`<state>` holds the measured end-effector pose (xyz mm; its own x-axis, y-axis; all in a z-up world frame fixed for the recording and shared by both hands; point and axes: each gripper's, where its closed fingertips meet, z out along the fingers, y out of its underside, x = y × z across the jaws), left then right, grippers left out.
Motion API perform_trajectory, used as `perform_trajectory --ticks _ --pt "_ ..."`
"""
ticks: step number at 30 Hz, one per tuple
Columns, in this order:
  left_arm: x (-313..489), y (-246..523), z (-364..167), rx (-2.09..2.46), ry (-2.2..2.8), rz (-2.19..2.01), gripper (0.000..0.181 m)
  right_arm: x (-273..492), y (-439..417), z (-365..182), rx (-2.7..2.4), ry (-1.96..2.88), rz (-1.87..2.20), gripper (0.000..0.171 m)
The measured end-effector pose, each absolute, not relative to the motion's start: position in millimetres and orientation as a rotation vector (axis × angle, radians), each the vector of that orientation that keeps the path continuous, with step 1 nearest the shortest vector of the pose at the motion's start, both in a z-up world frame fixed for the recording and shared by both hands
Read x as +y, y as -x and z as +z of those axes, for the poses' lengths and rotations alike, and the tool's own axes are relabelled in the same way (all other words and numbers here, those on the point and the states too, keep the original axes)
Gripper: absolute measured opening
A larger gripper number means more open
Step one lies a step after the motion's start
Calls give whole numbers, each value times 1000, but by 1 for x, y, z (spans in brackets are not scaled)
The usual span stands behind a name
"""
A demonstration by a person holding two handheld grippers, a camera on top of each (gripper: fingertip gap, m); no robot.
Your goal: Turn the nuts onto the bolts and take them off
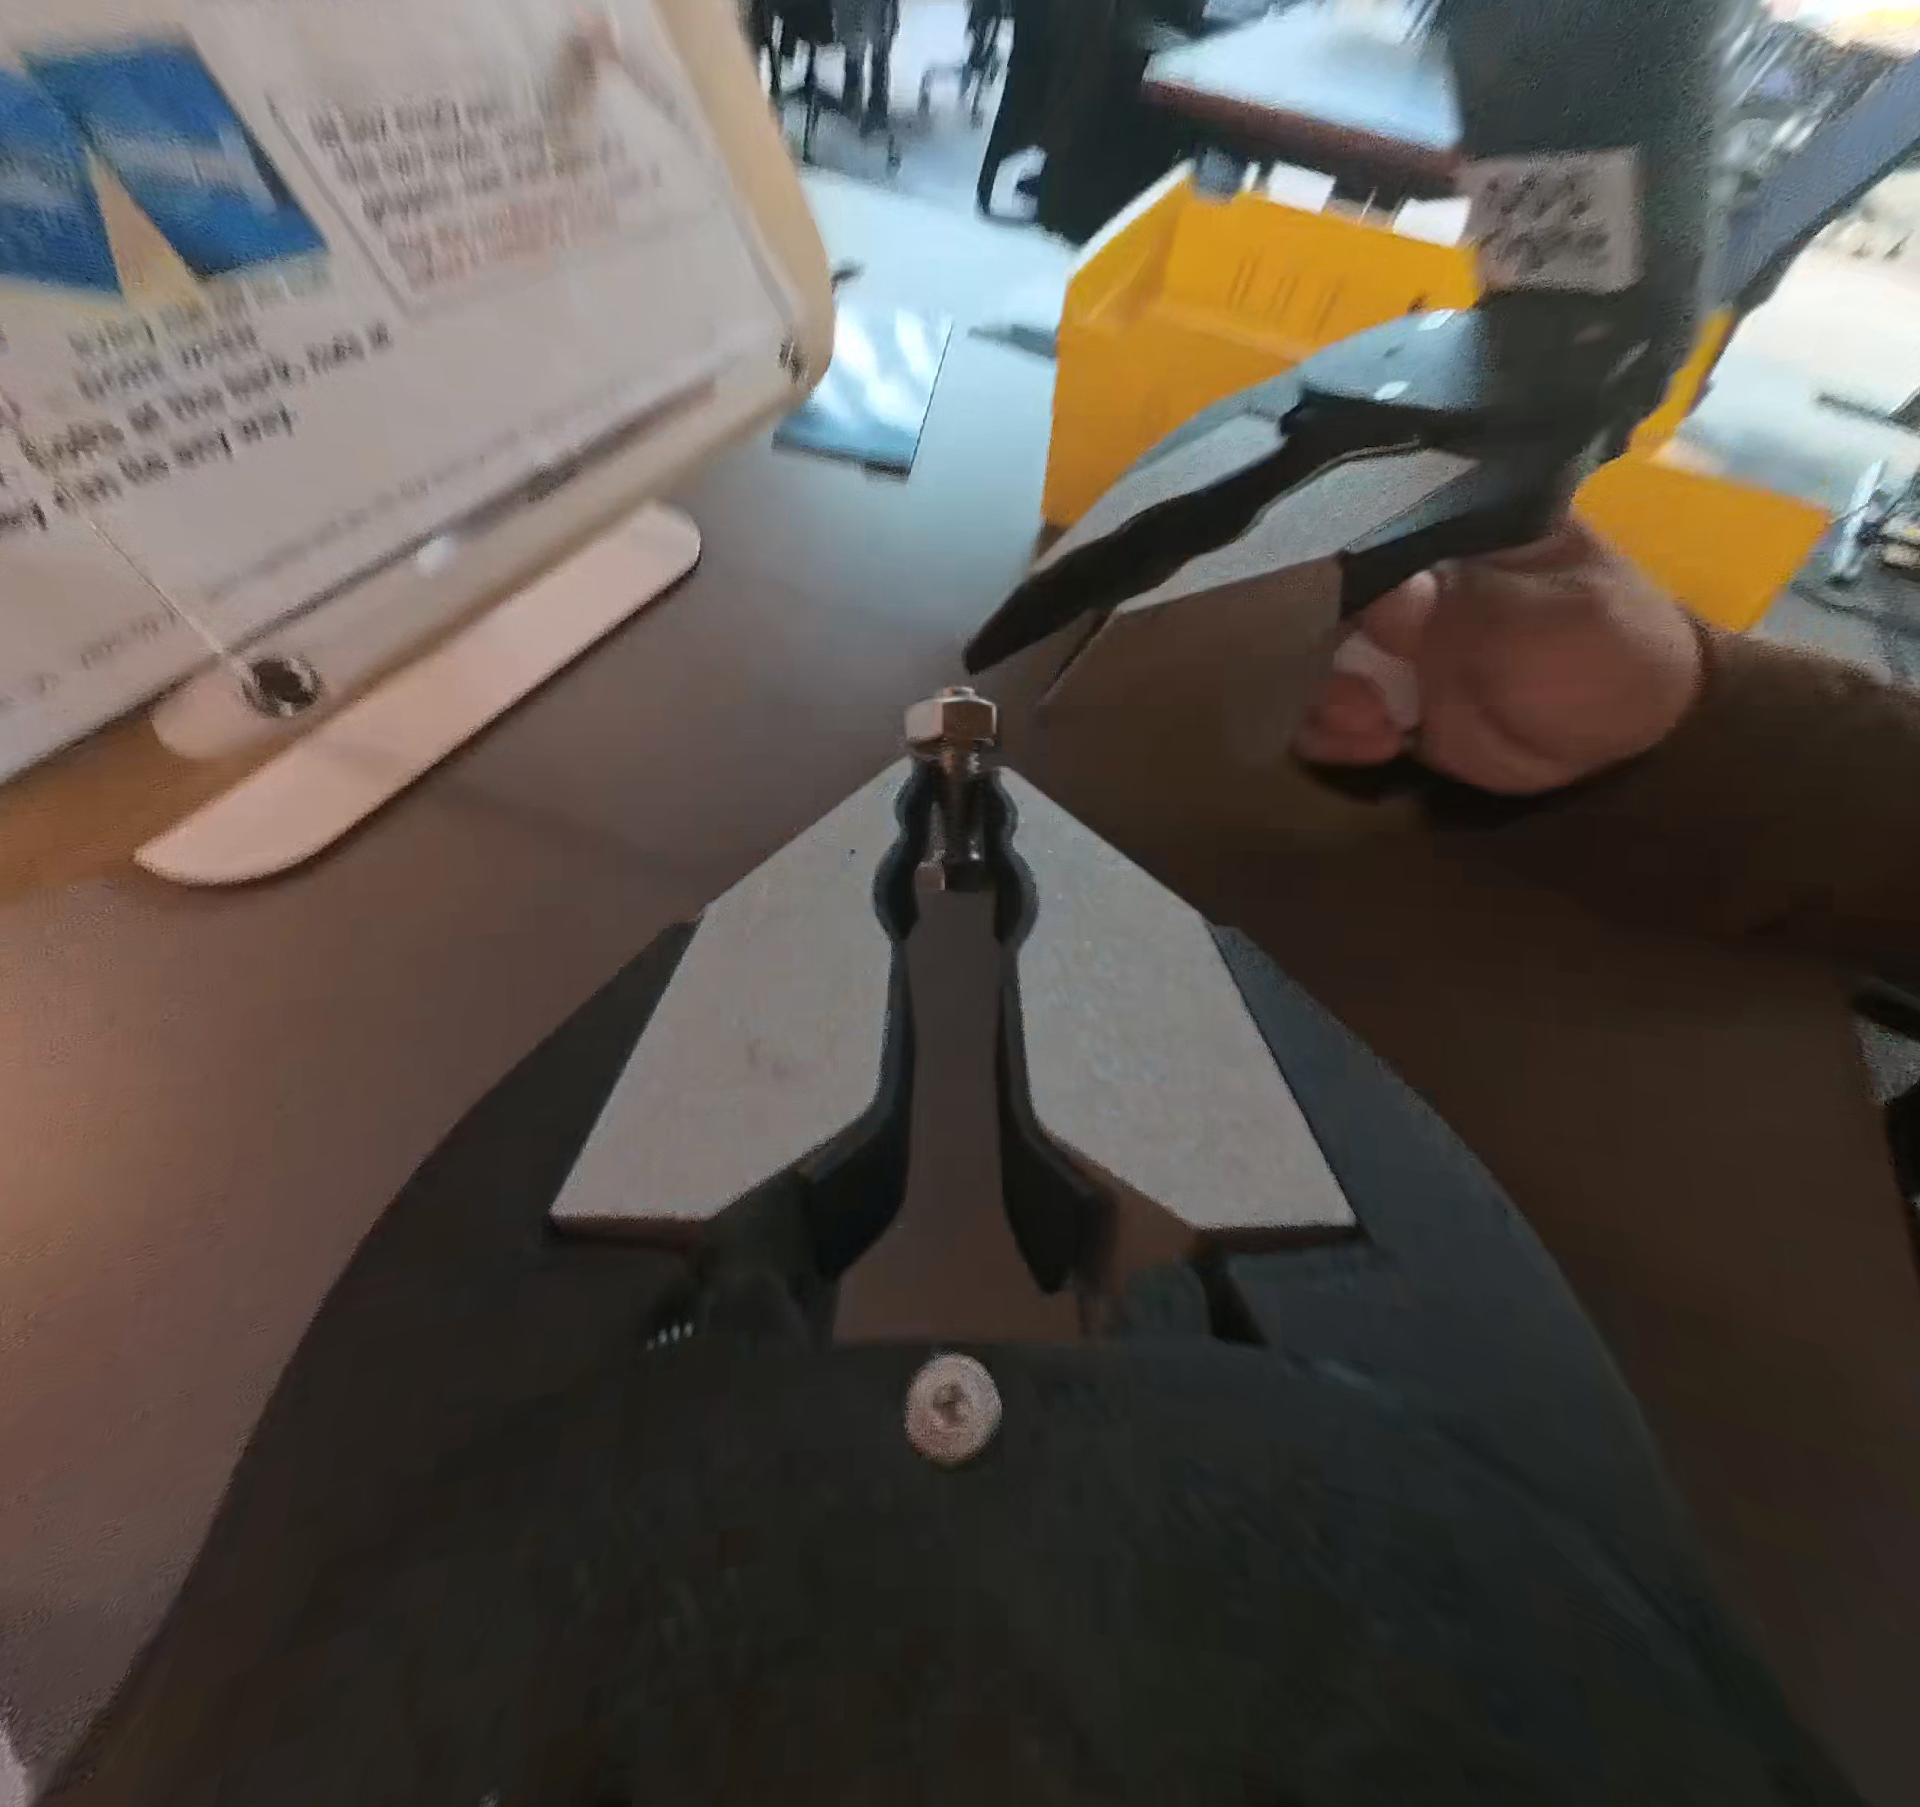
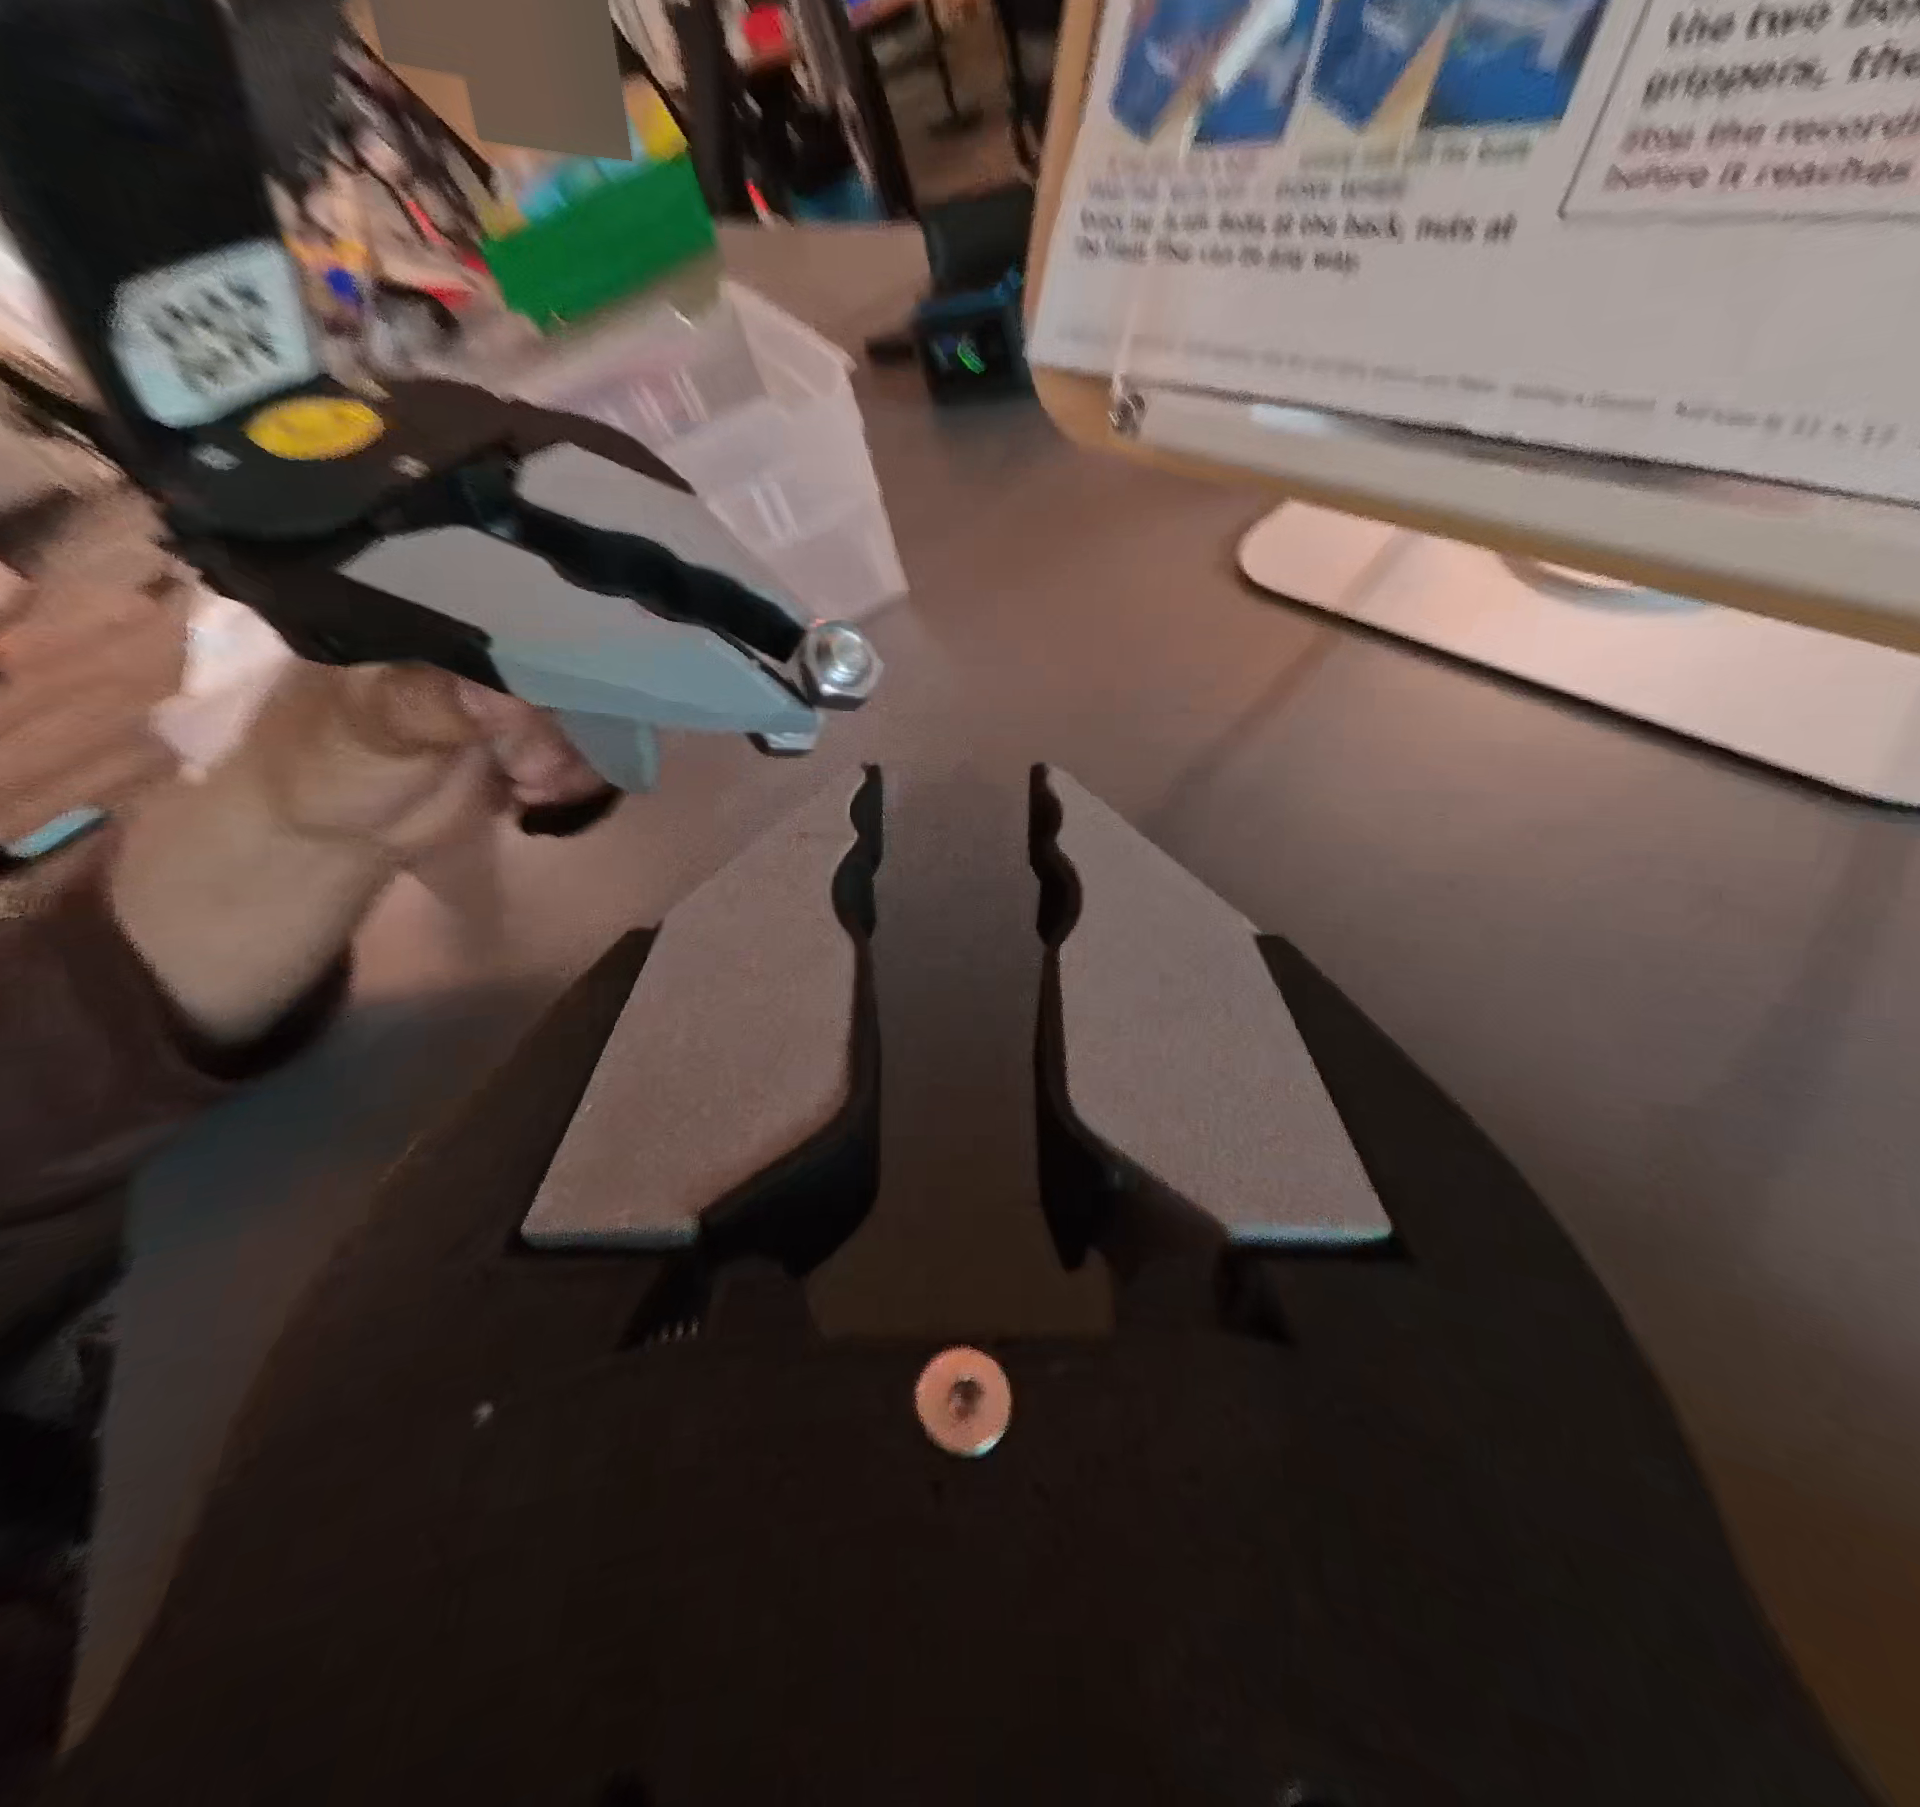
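Note:
My left gripper is shut on a silver bolt that points forward out of the fingertips. A silver hex nut sits on the bolt's far end. In the right wrist view the left gripper shows at the left with the nut at its tip. My right gripper is open and empty, its tips just below and right of the nut. In the left wrist view the right gripper hovers just above and right of the nut, apart from it.
A standing instruction board on a white foot stands at the left of the brown table; it also shows in the right wrist view. A yellow bin stands behind. A clear plastic tub and a green bin are farther off. Both grippers' tips are close together, under 4 cm apart. Both grippers' tips are roughly 20 cm from the clear plastic tub.

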<state>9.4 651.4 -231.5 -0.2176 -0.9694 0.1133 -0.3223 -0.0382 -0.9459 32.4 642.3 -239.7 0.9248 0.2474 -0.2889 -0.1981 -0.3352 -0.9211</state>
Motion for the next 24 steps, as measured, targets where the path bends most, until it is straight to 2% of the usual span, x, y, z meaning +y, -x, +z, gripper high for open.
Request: perform_trajectory --ticks 1,5,12,24 --pt "649 -10 -226 1572 1359 -1301 8 641 -29 -233 -41 1822 502 25" --pt "640 -10 -215 1549 1275 -1364 8 635 -16 -204 -54 1642 683 28" --pt "623 -11 -205 1535 1191 -1461 8 630 -15 -195 -64 1586 750 22" --pt "619 -16 -218 1592 1225 -1373 8 632 -9 -208 -121 1659 727 14"
